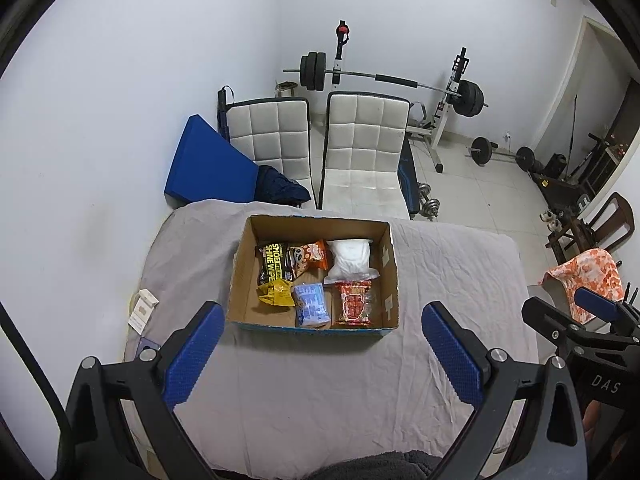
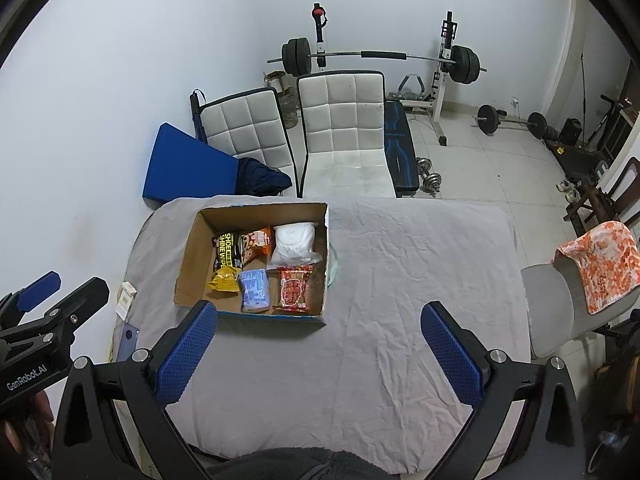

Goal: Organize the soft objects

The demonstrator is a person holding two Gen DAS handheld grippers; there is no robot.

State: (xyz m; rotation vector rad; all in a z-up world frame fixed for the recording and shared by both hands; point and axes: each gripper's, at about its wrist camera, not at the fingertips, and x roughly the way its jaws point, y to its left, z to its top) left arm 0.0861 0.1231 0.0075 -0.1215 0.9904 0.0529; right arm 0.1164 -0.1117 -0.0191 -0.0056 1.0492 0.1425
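Cardboard box (image 1: 314,276) sits on the grey-sheeted table (image 1: 320,380), holding six soft packets: black shoe wipes (image 1: 272,266), an orange snack bag (image 1: 308,258), a white pouch (image 1: 350,258), a yellow bag (image 1: 276,294), a blue pack (image 1: 310,304) and a red pack (image 1: 354,306). Nearer than the box, the left gripper (image 1: 322,354) and right gripper (image 2: 318,354) hover with fingers spread, empty.

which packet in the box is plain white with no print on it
The white packet at the box's far right corner; the other five packets carry coloured printing, black, orange, yellow, light blue and red.
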